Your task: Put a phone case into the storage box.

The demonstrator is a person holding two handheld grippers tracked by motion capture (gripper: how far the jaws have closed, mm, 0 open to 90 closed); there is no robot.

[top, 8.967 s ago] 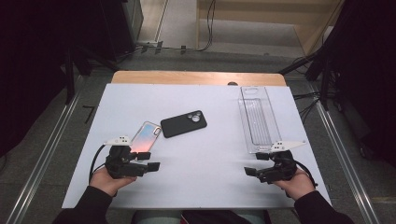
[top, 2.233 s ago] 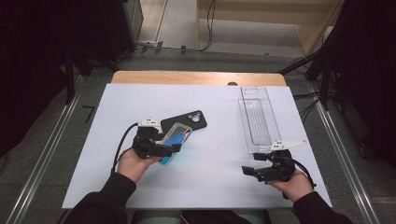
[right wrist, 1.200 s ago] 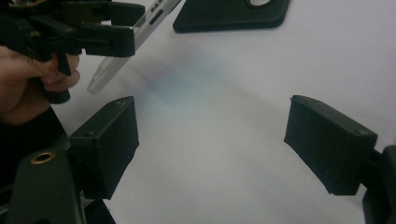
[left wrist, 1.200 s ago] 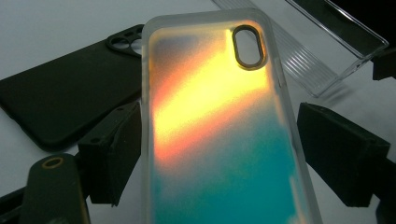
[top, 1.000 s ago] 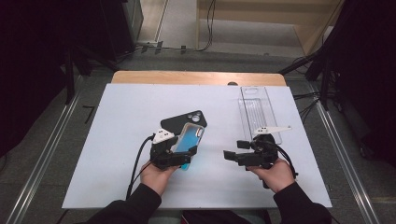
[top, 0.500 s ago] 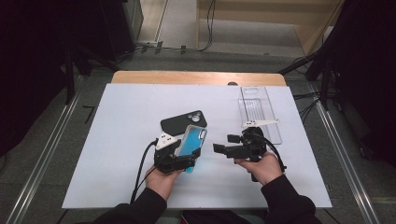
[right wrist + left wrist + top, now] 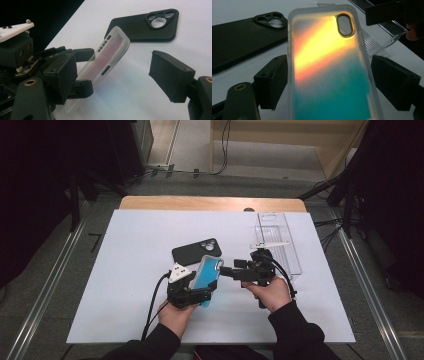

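A translucent phone case (image 7: 207, 275), orange at the top and teal below, is held tilted above the white table. My left gripper (image 7: 202, 294) is shut on its long sides; in the left gripper view both pads press the case (image 7: 332, 75). My right gripper (image 7: 223, 270) points left at the case's upper end. Its jaws have just been closing and remain open. In the right gripper view the case's upper end (image 7: 110, 55) stands between them, and the right pad (image 7: 171, 75) is clear of it.
A black phone case (image 7: 196, 251) lies flat just behind the held one. A clear plastic tray (image 7: 280, 240) lies at the right rear, behind the right hand. The white table top (image 7: 115, 285) ends in a wooden strip (image 7: 210, 203) at the back.
My right gripper has moved left from beside the clear tray up to the held case. My left gripper has kept the case in about the same place.
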